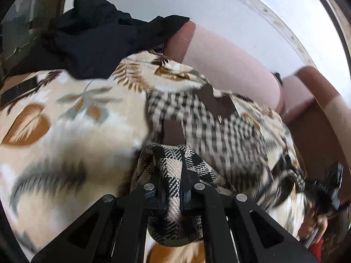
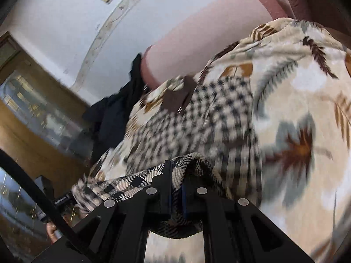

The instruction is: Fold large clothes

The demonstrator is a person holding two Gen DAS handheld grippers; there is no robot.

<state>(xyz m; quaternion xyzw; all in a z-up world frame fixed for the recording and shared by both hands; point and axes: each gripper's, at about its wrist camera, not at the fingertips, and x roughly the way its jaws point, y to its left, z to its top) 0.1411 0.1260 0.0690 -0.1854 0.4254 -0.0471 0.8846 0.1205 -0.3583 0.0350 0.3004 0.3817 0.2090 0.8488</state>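
Checked fabric fills the bottom middle of the left wrist view, where my left gripper (image 1: pixel 173 175) is clamped down tight on a bunched-up fold of the houndstooth garment (image 1: pixel 208 127). The jaws are basically closed with only the cloth pinched between them. The rest of the garment stretches away up and to the right, pretty blurry, with a dark brown patch (image 1: pixel 216 100) near the centre of the frame. It's draped over a leaf-print blanket (image 1: pixel 54 114) that takes up the whole left half. Upper left there's a heap of black clothing (image 1: pixel 98 41), and a pink cushion (image 1: pixel 230 59) runs across the upper right against a white wall (image 1: pixel 175 2). Low on the right edge I can just make out my other gripper (image 1: pixel 329 188) with the checked cloth running to it, and my hand (image 1: pixel 313 225) under it. Over in the right wrist view, my right gripper (image 2: pixel 176 179) is squeezed shut on another edge of the same houndstooth garment (image 2: pixel 197 118), cloth bulging out above and below the fingers. The garment spreads up through the centre of the frame, on the leaf-print blanket (image 2: pixel 296 92) that covers the right side. The pink cushion (image 2: pixel 208 35) sits top centre, the black clothing (image 2: pixel 114 114) hangs at centre left, and a wooden cabinet with glass (image 2: pixel 33 109) is on the far left.
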